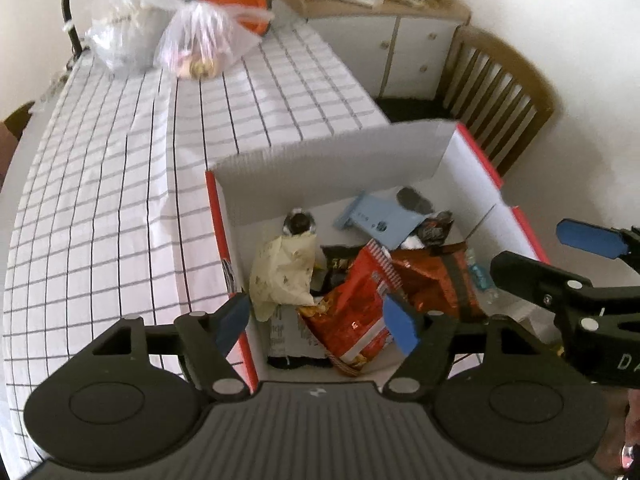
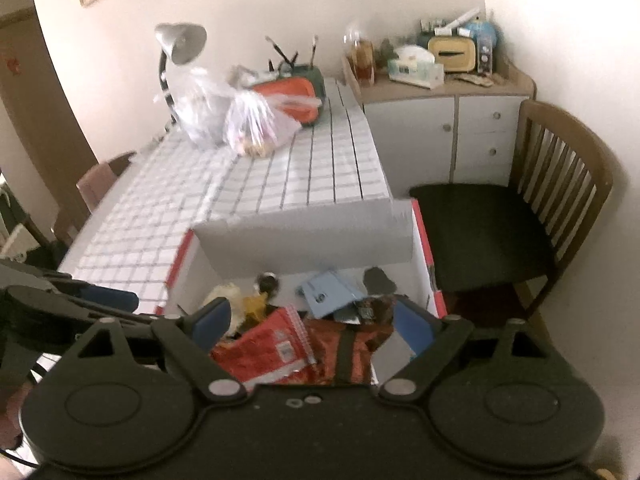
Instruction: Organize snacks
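A white cardboard box with red edges (image 1: 476, 172) (image 2: 304, 236) stands at the near right of the table. It holds several snacks: a red chip bag (image 1: 352, 308) (image 2: 264, 344), an orange-brown bag (image 1: 436, 280) (image 2: 340, 348), a cream packet (image 1: 284, 276) (image 2: 224, 294), a light blue packet (image 1: 380, 218) (image 2: 326, 292) and dark small packs. My left gripper (image 1: 320, 324) is open and empty above the box's near left part. My right gripper (image 2: 312, 320) is open and empty above the box; it also shows in the left wrist view (image 1: 560, 256).
The table has a white checked cloth (image 1: 120, 184) (image 2: 280, 172). Two clear plastic bags (image 1: 200, 40) (image 2: 256, 124), an orange-and-green case (image 2: 296, 92) and a desk lamp (image 2: 180, 44) stand at the far end. A wooden chair (image 2: 520, 216) and a cluttered white cabinet (image 2: 448, 128) stand to the right.
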The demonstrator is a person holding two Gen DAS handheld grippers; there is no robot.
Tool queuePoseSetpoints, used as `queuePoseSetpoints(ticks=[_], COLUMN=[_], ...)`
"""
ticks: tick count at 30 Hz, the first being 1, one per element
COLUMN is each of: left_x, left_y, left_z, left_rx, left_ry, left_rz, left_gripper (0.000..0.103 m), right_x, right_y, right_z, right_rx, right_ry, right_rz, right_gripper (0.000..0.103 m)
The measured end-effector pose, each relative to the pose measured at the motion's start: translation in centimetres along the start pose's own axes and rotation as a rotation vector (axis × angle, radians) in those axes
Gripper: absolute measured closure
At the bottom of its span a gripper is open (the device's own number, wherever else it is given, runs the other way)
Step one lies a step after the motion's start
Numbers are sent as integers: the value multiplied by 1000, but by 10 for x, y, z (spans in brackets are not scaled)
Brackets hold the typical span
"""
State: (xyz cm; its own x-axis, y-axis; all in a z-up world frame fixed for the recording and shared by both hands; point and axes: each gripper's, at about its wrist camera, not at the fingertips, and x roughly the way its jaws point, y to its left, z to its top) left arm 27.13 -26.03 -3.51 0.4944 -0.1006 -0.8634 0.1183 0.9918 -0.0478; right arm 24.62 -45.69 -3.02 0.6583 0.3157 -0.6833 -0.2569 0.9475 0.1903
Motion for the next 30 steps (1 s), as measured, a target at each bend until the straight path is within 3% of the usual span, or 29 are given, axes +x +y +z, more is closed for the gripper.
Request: queuePoseSetpoints(ticks=[3, 8, 12, 18, 30], left_x=[-17, -35, -49, -67, -96], left_y=[4, 10, 13, 18, 27], left_z=[-4, -11, -20, -41, -71], left_rx=[-3, -1, 10, 26, -20], left_ry=[-47, -101, -138, -169, -235], left_rz=[-27, -55, -86, -122, -97], left_gripper=[20, 16, 5, 3, 3], right_x=[-11, -26, -37, -57, -79], right_y=[4, 10, 14, 22, 40], right_z=[-2, -5, -8, -20, -40], right_rx=[15, 25, 36, 46, 25], right_ry=[-27, -59, -91, -141, -196], right_rz=[8, 22, 31, 42, 13], right_gripper=[0, 0, 0, 0, 0])
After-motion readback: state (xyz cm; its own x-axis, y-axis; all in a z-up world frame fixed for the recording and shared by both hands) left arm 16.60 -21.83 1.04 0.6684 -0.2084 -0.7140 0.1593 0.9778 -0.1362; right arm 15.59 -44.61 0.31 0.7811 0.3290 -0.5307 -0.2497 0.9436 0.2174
